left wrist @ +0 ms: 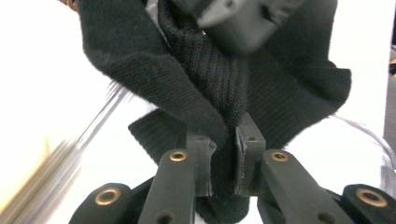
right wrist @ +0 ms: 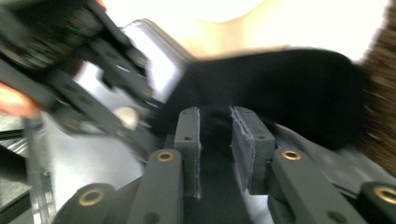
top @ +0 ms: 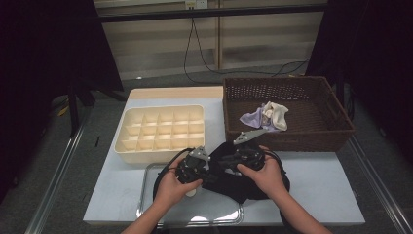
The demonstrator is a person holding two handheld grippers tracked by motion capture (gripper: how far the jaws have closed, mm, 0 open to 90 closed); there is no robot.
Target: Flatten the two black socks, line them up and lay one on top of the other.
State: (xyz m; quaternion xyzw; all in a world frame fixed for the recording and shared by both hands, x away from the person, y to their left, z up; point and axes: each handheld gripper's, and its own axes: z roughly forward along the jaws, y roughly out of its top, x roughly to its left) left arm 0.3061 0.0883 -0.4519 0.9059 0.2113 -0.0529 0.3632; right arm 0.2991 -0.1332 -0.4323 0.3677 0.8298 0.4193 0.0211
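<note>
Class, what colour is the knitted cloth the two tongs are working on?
The knitted cloth is black, with a ribbed weave; the left gripper view shows it best.

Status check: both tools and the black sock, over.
Left tool shut on black sock. Right tool astride the sock, pads apart, grip unclear. Metal tray beneath; divider box and basket clear.

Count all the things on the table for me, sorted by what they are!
Black socks or cloths, held in the tongs: 1
Light cloth bundles in the basket: 1
Brown wicker baskets: 1
Cream divider boxes: 1
Metal trays: 1
Tongs: 2, left and right
Total: 7
</note>
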